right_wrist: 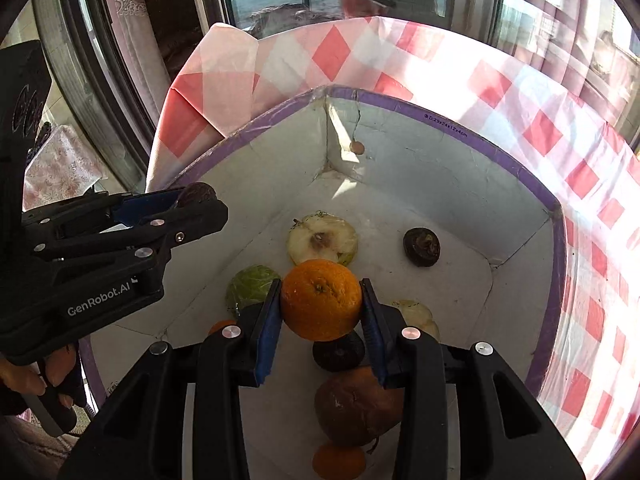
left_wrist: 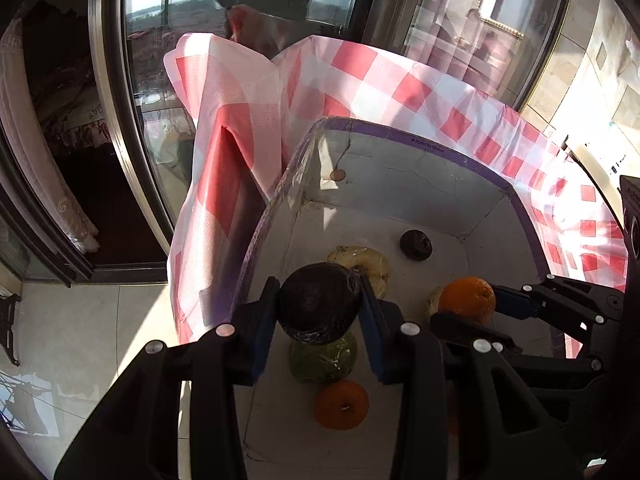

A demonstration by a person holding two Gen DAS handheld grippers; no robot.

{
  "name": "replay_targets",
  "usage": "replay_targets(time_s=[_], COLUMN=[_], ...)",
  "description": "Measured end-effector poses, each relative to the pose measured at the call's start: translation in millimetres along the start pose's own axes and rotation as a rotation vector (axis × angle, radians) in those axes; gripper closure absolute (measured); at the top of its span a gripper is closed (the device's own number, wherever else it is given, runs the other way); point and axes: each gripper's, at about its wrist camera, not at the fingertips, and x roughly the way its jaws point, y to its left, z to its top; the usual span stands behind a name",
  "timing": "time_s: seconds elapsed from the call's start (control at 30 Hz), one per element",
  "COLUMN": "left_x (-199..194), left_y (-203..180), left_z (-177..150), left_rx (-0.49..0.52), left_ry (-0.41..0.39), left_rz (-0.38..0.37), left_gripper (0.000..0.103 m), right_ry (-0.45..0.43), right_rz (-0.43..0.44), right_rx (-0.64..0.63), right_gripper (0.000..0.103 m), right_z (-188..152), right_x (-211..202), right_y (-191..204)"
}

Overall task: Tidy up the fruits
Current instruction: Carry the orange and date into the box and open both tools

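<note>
A white cardboard box (left_wrist: 440, 142) with a purple rim sits on a red-and-white checked cloth. My left gripper (left_wrist: 318, 304) is shut on a dark brown round fruit (left_wrist: 316, 300) above the box's left side. To its right, my right gripper (left_wrist: 466, 308) is shut on an orange (left_wrist: 468, 298). In the right wrist view the orange (right_wrist: 320, 300) fills the right gripper (right_wrist: 320, 304), and the left gripper (right_wrist: 200, 200) shows at the left. On the box floor (right_wrist: 452, 280) lie a pale apple half (right_wrist: 322, 240), a small dark fruit (right_wrist: 421, 247), a green fruit (right_wrist: 250, 288), a brown fruit (right_wrist: 356, 404) and another orange (left_wrist: 341, 404).
The checked cloth (left_wrist: 360, 80) hangs over the table edge at the left. Tall glass doors (left_wrist: 160, 60) with dark frames stand behind it. Pale tiled floor (left_wrist: 80, 340) lies at the lower left. A person's hand (right_wrist: 24, 380) holds the left gripper's handle.
</note>
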Motion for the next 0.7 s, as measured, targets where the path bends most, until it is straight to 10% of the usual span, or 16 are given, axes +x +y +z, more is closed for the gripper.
replay_targets(time_s=[0.7], left_x=[23], left_y=[-43], left_z=[-10], left_rx=[0.245], left_ry=[0.116], left_rz=[0.033], left_gripper=[0.058], right_ry=[0.026], right_rz=[0.009], right_rx=[0.302], right_gripper=[0.066], right_z=[-2], right_x=[11], right_y=[-52])
